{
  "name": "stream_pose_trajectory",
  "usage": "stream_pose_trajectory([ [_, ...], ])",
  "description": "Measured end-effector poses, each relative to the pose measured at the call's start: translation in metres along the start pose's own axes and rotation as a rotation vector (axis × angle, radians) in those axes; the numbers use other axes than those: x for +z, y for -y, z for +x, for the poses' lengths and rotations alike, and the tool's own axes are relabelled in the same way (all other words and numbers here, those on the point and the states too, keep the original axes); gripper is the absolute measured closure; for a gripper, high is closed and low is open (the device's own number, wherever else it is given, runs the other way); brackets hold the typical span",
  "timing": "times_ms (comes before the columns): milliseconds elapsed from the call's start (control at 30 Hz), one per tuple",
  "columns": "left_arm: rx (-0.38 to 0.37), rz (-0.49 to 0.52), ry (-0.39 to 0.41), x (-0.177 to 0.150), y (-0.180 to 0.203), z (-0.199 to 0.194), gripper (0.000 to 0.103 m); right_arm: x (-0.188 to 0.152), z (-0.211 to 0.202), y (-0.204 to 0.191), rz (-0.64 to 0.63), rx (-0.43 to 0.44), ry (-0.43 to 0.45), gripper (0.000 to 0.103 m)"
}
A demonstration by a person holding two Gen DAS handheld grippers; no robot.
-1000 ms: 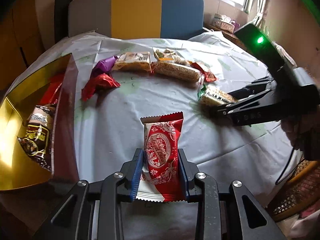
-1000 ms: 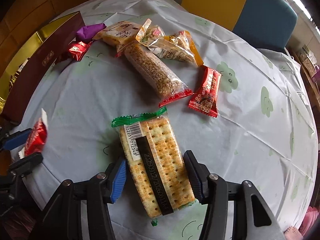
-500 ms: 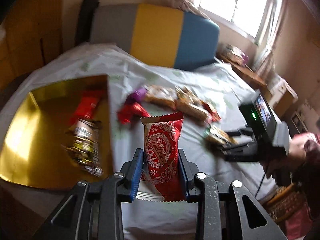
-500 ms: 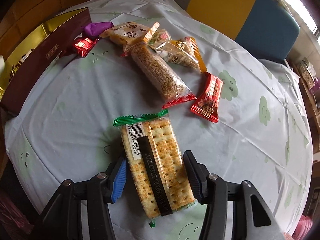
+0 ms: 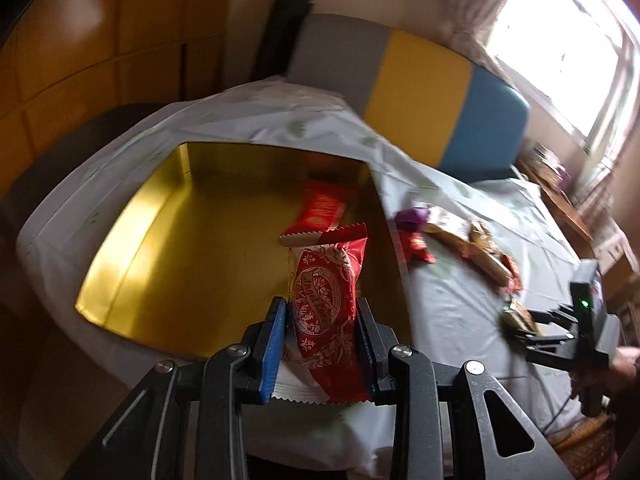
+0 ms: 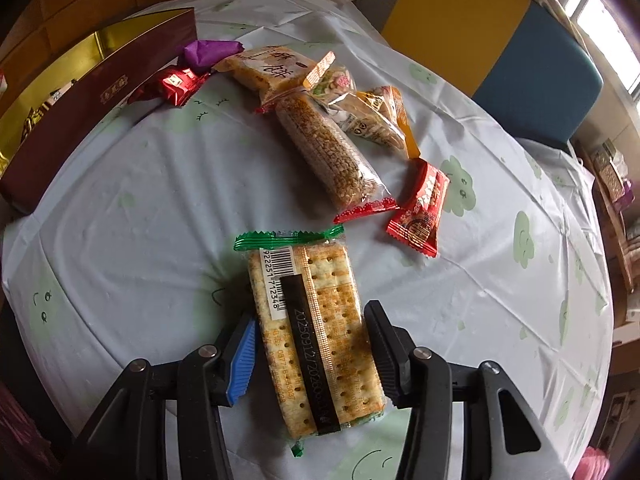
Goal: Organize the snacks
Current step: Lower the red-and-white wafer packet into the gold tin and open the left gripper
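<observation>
The left gripper point(image 5: 320, 344) clamps a red patterned snack packet point(image 5: 326, 304) between its pads and holds it above the near edge of the gold box point(image 5: 160, 240), where another red packet point(image 5: 322, 212) lies. The right gripper point(image 6: 310, 352) stands open around a cracker pack point(image 6: 316, 332) on the tablecloth point(image 6: 140, 208), with small gaps at both pads. Beyond lie a grain bar point(image 6: 332, 152) and a red wrapper point(image 6: 422, 208).

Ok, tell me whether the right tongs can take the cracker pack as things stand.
Probably yes. The right tongs already straddle the cracker pack, one finger on each long side, with only bare tablecloth around it. The jaws are not yet pressing; nothing blocks them.
</observation>
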State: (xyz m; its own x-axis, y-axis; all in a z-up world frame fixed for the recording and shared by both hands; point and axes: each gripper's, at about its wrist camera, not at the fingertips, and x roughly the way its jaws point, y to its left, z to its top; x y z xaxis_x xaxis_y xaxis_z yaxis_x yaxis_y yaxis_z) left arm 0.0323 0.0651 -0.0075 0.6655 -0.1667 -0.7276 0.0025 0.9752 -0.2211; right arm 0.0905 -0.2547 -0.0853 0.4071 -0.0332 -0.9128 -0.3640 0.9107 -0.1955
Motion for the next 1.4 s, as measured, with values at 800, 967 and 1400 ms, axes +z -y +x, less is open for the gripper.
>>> stream_pose_trajectory([
  [800,0.073,-0.087,-0.141,0.103,-0.032,0.119,0.069,-0.001,-0.003,-0.005,-0.036,-0.028,0.006,0.052],
  [967,0.069,-0.063,-0.177,0.120,-0.022,0.167,0.059,0.000,-0.003,-0.005,-0.035,-0.025,0.004,0.052],
  [1400,0.177,-0.052,-0.106,0.089,-0.032,0.123,0.052,-0.001,-0.003,-0.005,-0.055,-0.034,0.011,0.052],
])
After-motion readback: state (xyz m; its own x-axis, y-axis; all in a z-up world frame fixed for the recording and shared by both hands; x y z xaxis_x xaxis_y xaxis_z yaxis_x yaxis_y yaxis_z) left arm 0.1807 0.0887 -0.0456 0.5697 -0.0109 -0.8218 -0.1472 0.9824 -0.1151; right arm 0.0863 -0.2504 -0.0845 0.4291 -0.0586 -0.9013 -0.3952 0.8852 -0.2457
